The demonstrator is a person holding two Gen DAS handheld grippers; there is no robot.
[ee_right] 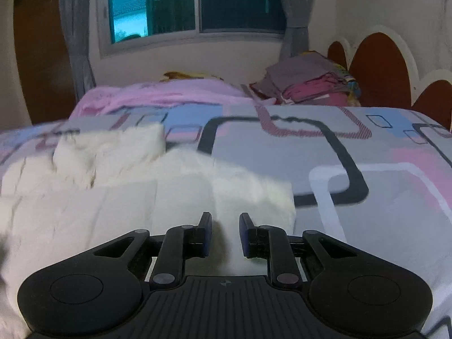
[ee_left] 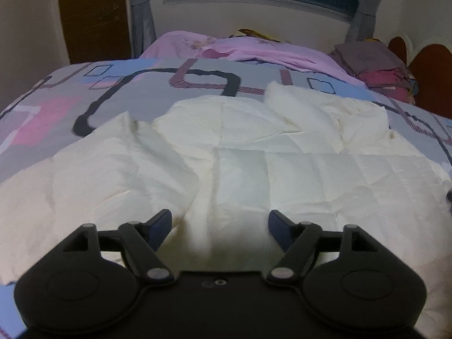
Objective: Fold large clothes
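A large cream-white garment (ee_left: 240,166) lies spread and creased on the patterned bedspread (ee_left: 141,90). My left gripper (ee_left: 220,226) is wide open, low over the garment's near part, with nothing between its blue pads. In the right wrist view the same garment (ee_right: 127,197) lies to the left and ahead, its right edge near the middle of the view. My right gripper (ee_right: 225,234) is partly open with a gap between its pads, over the garment's near right corner, not closed on cloth.
A pink blanket (ee_left: 254,48) lies behind on the bed. A stack of folded clothes (ee_right: 310,84) sits at the back right by the brown headboard (ee_right: 381,67). A window (ee_right: 197,2) and grey curtains are behind. Bare bedspread (ee_right: 381,169) lies to the right.
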